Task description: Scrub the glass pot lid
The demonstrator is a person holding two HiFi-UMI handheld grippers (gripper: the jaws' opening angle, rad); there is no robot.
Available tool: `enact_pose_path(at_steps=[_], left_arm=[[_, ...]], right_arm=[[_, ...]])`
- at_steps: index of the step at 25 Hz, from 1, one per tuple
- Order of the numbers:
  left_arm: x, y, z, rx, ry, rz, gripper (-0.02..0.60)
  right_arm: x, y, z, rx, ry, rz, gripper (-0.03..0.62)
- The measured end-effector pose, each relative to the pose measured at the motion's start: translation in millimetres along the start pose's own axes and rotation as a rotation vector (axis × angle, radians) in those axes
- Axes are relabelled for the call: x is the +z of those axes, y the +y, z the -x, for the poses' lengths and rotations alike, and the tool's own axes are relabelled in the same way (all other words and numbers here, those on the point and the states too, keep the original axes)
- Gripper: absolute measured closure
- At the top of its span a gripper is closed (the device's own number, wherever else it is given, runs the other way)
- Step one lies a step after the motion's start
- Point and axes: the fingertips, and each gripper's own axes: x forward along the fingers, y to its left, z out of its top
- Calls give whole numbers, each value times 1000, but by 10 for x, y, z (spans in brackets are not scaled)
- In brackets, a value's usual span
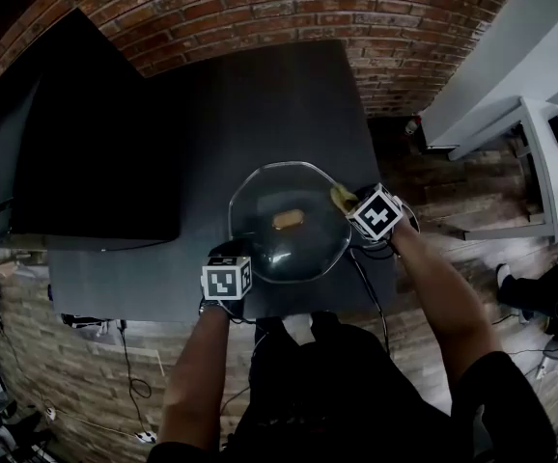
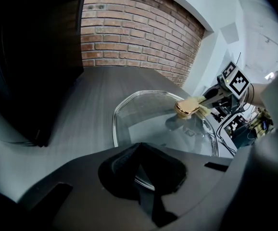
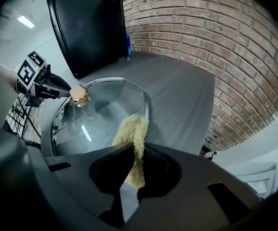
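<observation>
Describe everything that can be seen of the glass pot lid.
The glass pot lid is a clear, shallow dome with a metal rim and a gold-coloured knob at its middle. It lies knob up on the dark grey table, near the edge closest to the person. The left gripper is shut on its near rim, and the right gripper holds a pale, fibrous scrubber against the glass by the opposite rim.

Grey table [image 1: 279,99], brick wall [image 1: 260,3], black panel [image 1: 86,152]

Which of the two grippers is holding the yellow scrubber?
The right gripper: its jaws pinch the fibrous yellow scrubber on the glass lid, while the left gripper only clamps the lid's near rim.
</observation>
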Motion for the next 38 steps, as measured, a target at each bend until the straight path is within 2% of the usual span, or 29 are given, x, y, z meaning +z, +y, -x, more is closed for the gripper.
enact_pose_path(at_steps=[4, 18, 24, 32, 38], left_arm=[[-9, 17, 1, -11, 10, -21, 548], [-19, 16, -8, -152, 24, -151, 548], [-25, 2, 0, -195, 23, -204, 548], [-39, -8, -5, -235, 23, -249, 548], [-46, -14, 6, -256, 22, -278, 548]], right_arm=[[-104, 145, 35, -9, -8, -42, 545], [-393, 699, 180, -113, -10, -230, 545], [-419, 1058, 171, -108, -30, -303, 545], [-387, 1336, 156, -157, -61, -398, 545], [-215, 1607, 119, -169, -117, -457, 546]])
